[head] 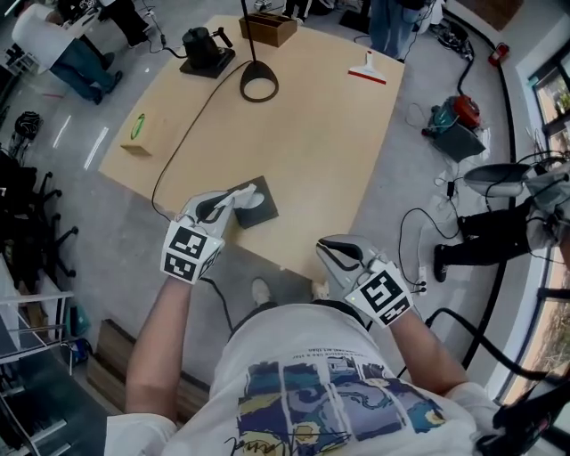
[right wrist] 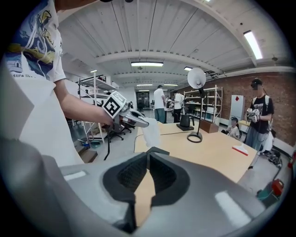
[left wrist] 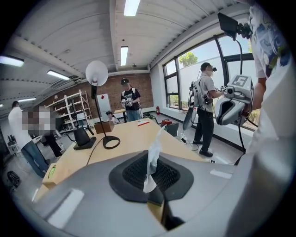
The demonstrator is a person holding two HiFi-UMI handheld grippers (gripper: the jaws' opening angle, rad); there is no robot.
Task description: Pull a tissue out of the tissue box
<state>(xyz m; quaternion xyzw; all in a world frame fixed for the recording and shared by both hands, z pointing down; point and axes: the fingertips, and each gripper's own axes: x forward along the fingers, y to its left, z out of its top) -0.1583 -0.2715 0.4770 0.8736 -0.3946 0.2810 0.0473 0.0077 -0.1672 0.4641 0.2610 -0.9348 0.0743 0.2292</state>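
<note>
On the near corner of the wooden table [head: 312, 134] sits a dark grey tissue box [head: 260, 214]. Just above it, my left gripper [head: 233, 198] is shut on a white tissue [head: 248, 192]. In the left gripper view the tissue [left wrist: 155, 143] stands pinched between the black pads of the left gripper [left wrist: 149, 172]. From the right gripper view the tissue [right wrist: 151, 133] hangs from the left gripper [right wrist: 138, 122], clear of the tabletop. My right gripper [head: 328, 252] hovers at the table's front edge, to the right of the box. Its pads meet at the tip with nothing between them in the right gripper view [right wrist: 148, 159].
A lamp with a ring base [head: 258, 87] and its cable, a black kettle [head: 207, 49], a wooden box [head: 267, 27], a small cardboard box [head: 136, 129] and a red-and-white scraper [head: 367, 73] are spread over the far half of the table. People stand around it.
</note>
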